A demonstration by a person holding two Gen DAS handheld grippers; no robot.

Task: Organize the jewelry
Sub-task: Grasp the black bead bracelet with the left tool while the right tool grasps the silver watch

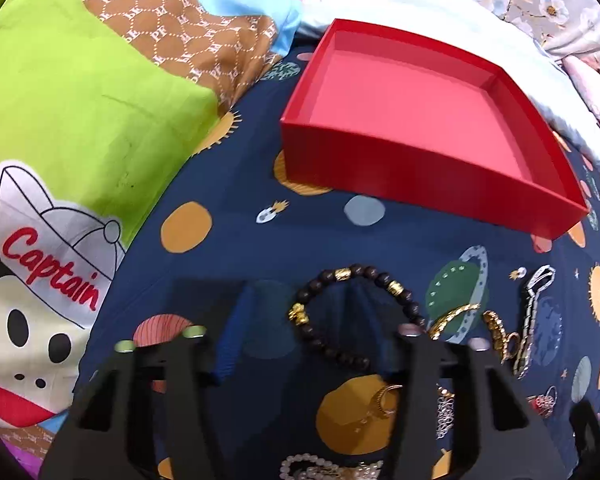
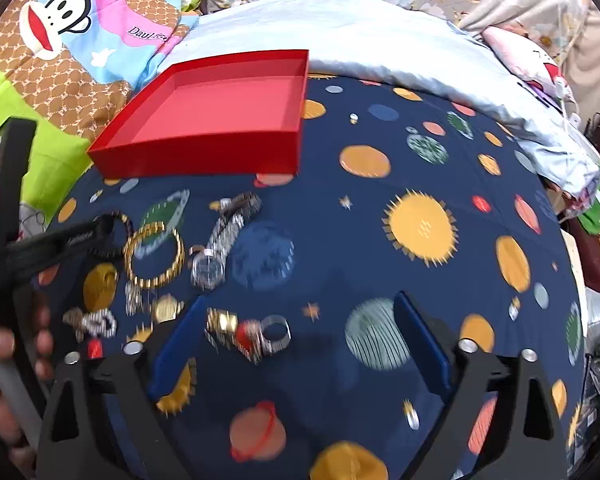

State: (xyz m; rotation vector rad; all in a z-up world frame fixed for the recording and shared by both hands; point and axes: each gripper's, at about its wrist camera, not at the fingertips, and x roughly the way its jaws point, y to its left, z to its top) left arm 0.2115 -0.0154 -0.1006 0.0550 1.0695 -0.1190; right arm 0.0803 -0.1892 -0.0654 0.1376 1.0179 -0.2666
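- The red box (image 1: pixel 420 120) stands open and empty on the dark blue bedsheet with planets (image 1: pixel 228 248), at about 1 o'clock in the left wrist view and at 11 o'clock in the right wrist view
- The left gripper (image 1: pixel 296 344) points down over the dark bead bracelet with gold beads (image 1: pixel 348 308). Its jaws are partly closed and the bracelet lies between the fingers, but I cannot tell if the pads press on it
- At 3 o'clock from this bracelet lie a gold chain bracelet (image 1: pixel 496 328) and a silver watch (image 1: pixel 534 312), near each other
- Gold rings (image 1: pixel 386 398) and a pearl string (image 1: pixel 312 466) lie at 6 o'clock, close to the gripper body
- The right gripper (image 2: pixel 296 340) has its jaws wide open, with nothing held. A small heap of rings, gold, red and silver (image 2: pixel 252 332), lies on the sheet between the blue pads (image 2: pixel 420 344), nearer to the left one
- In the right wrist view the jewelry lies in a group at 9 o'clock, below the box: the gold bracelet, the watch, a pale beaded piece (image 2: pixel 94 322)
- A hand (image 2: pixel 4 364) at 8 o'clock holds the left tool
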